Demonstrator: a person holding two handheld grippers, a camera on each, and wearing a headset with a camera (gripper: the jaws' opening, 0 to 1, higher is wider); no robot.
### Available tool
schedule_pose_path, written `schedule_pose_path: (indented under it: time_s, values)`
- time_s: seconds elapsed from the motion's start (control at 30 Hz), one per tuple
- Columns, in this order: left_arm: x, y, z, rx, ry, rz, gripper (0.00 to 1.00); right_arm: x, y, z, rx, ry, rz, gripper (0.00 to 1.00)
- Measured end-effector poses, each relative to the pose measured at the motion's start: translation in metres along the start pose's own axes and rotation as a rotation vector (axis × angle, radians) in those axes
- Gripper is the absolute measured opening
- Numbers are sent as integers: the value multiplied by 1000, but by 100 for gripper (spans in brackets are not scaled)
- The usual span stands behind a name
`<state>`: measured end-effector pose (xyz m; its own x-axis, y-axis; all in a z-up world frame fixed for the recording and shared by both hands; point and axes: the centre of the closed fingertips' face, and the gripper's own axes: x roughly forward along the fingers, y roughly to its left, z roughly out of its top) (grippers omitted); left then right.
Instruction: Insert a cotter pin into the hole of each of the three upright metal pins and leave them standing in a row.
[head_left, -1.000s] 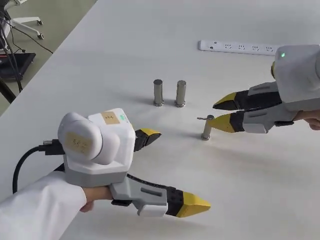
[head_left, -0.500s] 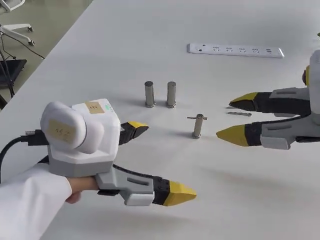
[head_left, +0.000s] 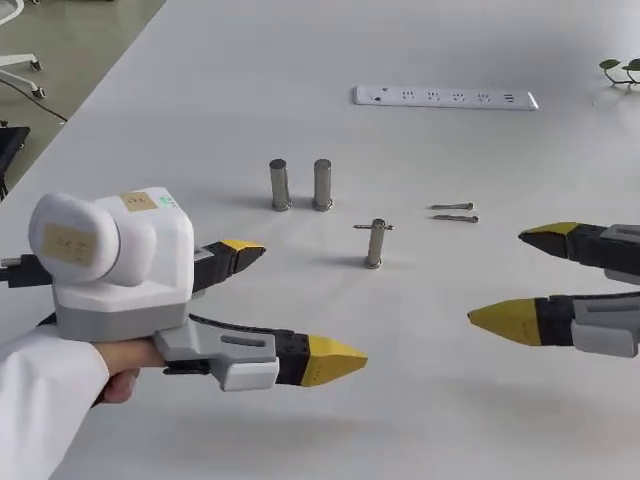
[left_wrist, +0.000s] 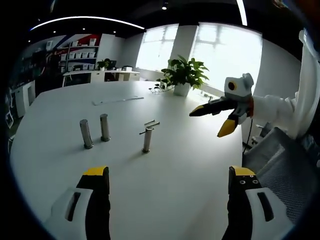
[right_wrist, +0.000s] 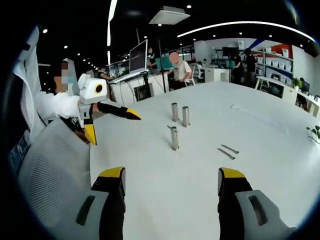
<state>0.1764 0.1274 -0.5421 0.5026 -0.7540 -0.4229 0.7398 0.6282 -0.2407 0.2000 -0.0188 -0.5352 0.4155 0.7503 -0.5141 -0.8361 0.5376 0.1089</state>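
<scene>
Stock on white table (head_left: 200, 100): three upright metal pins. The left bare pin (head_left: 279, 185) and right bare pin (head_left: 322, 184) are stood side by side at the far left. The third pin (head_left: 375, 243), nearer and to their right, is already crossed by a cotter pin (head_left: 372, 227). Two loose cotter pins (head_left: 452, 212) are laid right of it. Left gripper (head_left: 313, 301) and right gripper (head_left: 495, 277): jaws spread wide, nothing held. Handling advised: one loose pin is best pinched near one end, kept level and aligned with a bare pin's hole while that pin is steadied.
</scene>
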Motion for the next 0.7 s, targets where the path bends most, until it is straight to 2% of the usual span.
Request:
schedule_pose_path:
  time_s: [0.13, 0.23, 0.47, 0.53, 0.57, 0.7]
  values:
    - [-5, 2, 2, -9, -7, 3, 99, -5, -1, -5, 28, 6, -18, 82]
    - [-9, 6, 4, -17, -17, 15, 99, -6, -4, -8, 61, 5, -47, 93]
    - [-17, 18, 6, -24, -20, 40, 99, -10, -5, -11, 93, 8, -73, 98]
    - [-18, 23, 7, -22, -21, 53, 99, -10, -5, -8, 105, -9, -78, 98]
    - [-18, 27, 8, -17, -21, 62, 99, -10, -4, -6, 115, -20, -75, 98]
    - [-17, 38, 17, 22, -38, 70, 99, -12, -3, -5, 110, -10, -74, 98]
